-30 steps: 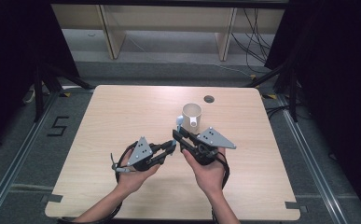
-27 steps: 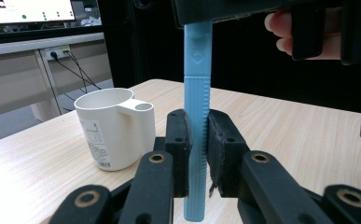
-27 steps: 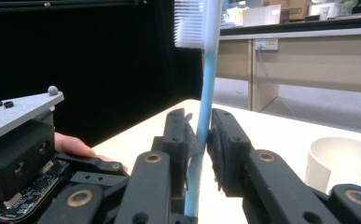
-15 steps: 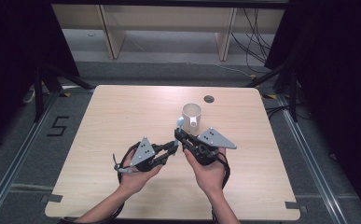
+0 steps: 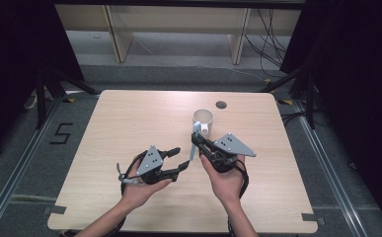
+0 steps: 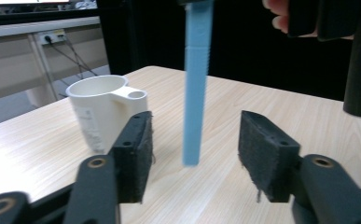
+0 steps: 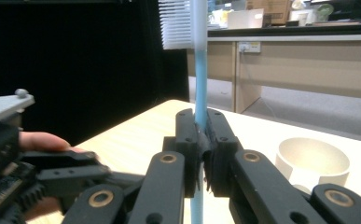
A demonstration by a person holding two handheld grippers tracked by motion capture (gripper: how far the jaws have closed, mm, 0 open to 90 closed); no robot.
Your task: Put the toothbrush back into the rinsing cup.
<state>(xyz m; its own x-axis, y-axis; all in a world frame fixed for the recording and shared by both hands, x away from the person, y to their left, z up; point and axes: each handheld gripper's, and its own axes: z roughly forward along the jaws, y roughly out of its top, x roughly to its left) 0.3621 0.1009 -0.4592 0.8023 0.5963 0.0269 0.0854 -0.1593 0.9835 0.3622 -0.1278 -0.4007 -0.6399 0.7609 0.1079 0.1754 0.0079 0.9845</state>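
The right gripper (image 7: 200,154) is clamping the toothbrush (image 7: 198,70) upright; the left gripper (image 6: 194,154), jaws just opening, should be backing away cleanly before the mug (image 5: 203,120).

A pale wood-grain desk (image 5: 129,128) with rounded corners stands on a grey floor (image 5: 25,163), its top mostly bare. A cream mug (image 5: 203,120) stands upright on it toward the far edge, right of centre, handle turned to the near side. Just beyond the mug, near the far edge, a small round dark hole (image 5: 221,104) sits in the desktop.
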